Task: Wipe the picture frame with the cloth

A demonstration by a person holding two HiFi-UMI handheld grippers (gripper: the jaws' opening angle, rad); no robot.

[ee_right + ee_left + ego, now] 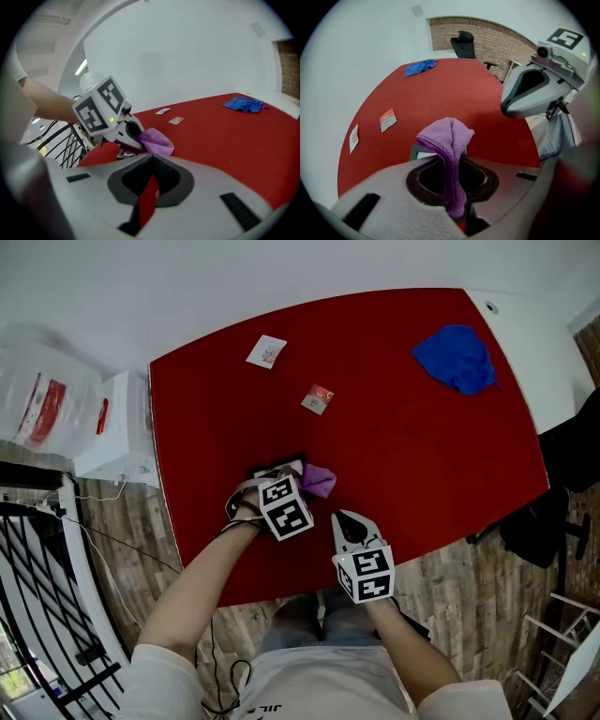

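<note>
Purple cloth (447,136) pinched in the left gripper's (452,161) jaws, over the picture frame (415,152) by the desk's (440,93) front edge. Right gripper's (151,161) jaws together, empty.

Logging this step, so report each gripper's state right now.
Left gripper: shut on the purple cloth.
Right gripper: shut, holding nothing.

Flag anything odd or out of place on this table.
Nothing is spilled or broken. A crumpled blue cloth lies unused near the far corner of the table, and two small cards lie loose; the left gripper holds the purple cloth.
</note>
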